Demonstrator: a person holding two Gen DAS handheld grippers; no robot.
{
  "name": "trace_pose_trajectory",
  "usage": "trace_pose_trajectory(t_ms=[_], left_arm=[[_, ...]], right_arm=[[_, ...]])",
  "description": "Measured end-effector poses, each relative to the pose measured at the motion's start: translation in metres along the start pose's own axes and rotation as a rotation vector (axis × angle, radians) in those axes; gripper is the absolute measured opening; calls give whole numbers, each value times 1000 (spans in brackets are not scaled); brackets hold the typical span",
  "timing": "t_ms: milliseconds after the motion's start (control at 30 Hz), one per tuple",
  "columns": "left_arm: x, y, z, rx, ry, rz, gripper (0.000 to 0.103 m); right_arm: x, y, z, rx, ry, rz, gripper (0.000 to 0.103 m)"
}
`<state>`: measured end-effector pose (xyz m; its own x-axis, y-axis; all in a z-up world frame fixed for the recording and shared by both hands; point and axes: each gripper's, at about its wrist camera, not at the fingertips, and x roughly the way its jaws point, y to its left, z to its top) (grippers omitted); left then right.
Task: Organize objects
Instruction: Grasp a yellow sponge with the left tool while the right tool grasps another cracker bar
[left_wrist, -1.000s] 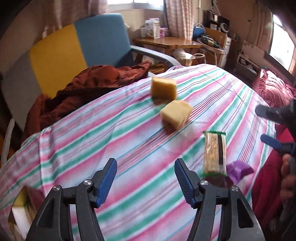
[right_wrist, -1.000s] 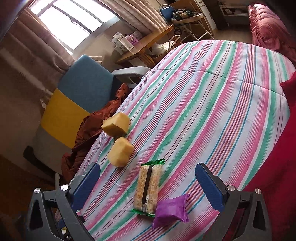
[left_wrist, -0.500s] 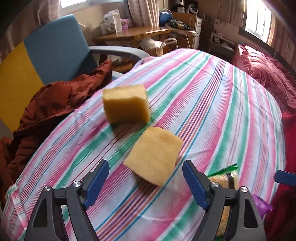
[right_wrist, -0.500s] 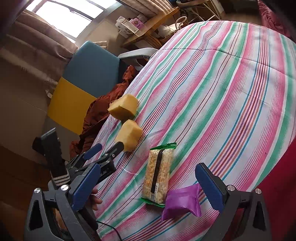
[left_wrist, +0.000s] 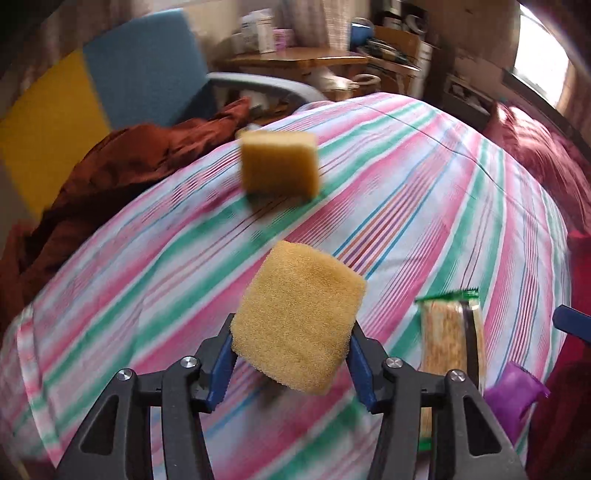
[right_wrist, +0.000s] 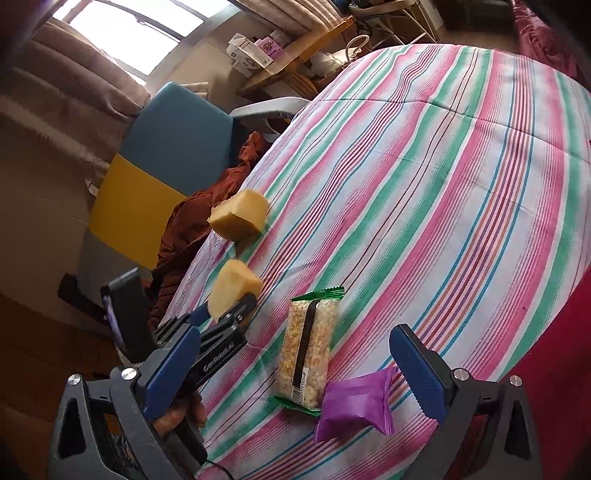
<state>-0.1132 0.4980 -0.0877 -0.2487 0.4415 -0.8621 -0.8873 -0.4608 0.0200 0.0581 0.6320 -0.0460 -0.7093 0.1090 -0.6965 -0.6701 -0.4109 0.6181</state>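
- Striped pink, green and white bedspread (right_wrist: 424, 192) covers the bed my things lie on; beyond its far left edge stands a blue and yellow armchair (right_wrist: 162, 162) with a rust-brown cloth (left_wrist: 122, 162) heaped on the seat.
- My left tongs (left_wrist: 291, 350) are clenched on a yellow sponge (left_wrist: 299, 317), the blue pads pressing its two sides. In the right wrist view that sponge (right_wrist: 232, 288) sits off the bedspread, near the bed's left edge.
- Farther back, a second yellow sponge (left_wrist: 279, 166) rests on the bedspread close to the brown cloth, well apart from the one I hold.
- Right of the held sponge lies a cracker pack (right_wrist: 306, 350) with green ends and a dark band along its length, flat on the bedspread.
- A purple packet (right_wrist: 354, 406) lies at the pack's near right corner, touching or just overlapping it; I cannot tell which.
- My right tongs (right_wrist: 295, 376) are released, pads spread wide on either side of the pack and the purple packet, gripping nothing.
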Motion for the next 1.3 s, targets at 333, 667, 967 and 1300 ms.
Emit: trace_pose_trajectory(t_ms=[333, 667, 967, 1300], left_arm=[[-86, 24, -105, -223, -63, 56, 55], [-114, 49, -142, -327, -125, -1, 54], [-124, 49, -152, -342, -160, -51, 54], [-157, 37, -160, -320, -206, -86, 55]], right_arm=[[12, 32, -11, -192, 35, -125, 103], [44, 108, 2, -487, 71, -216, 103], [75, 76, 8, -539, 228, -390, 103], [127, 69, -23, -593, 367, -479, 55]])
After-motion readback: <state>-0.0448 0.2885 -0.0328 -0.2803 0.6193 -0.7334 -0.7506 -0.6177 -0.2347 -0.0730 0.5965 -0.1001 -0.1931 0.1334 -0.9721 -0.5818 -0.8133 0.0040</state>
